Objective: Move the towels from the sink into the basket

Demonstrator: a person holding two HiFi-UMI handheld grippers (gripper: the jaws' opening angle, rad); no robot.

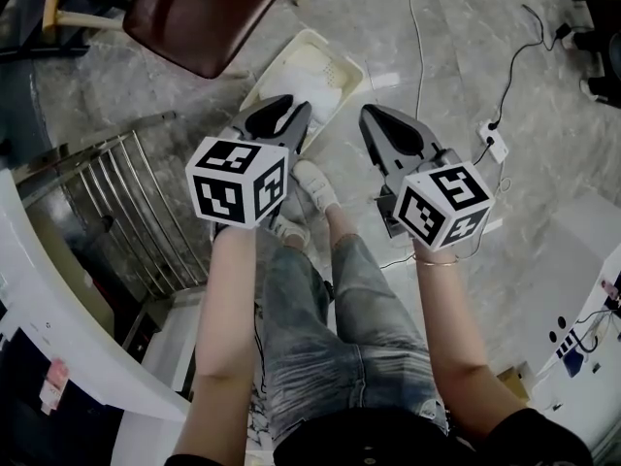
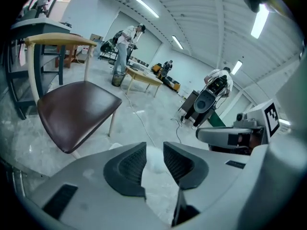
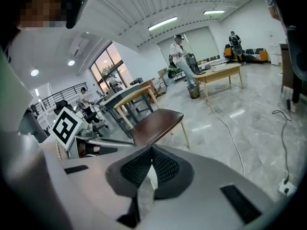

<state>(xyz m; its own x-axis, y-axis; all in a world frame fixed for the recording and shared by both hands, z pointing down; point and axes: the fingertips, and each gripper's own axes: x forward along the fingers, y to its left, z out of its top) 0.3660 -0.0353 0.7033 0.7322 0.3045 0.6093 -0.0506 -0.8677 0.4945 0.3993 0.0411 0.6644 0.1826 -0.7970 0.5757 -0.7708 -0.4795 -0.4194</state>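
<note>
Tongs on the left (image 2: 154,151) stand slightly parted, empty (white shows through the gap); right tongs (image 3: 152,148) clench on nothing. Just beyond the left pair the white basket (image 1: 320,66) lies on the floor (image 1: 466,56), long axis slanting away rightward, beside a brown chair (image 1: 204,13)

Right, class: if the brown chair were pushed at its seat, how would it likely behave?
The chair would probably slide rather than flex: it looks rigid and the floor looks polished. On such thin legs it may tip if shoved high. Its slim frame suggests it is light.
</note>
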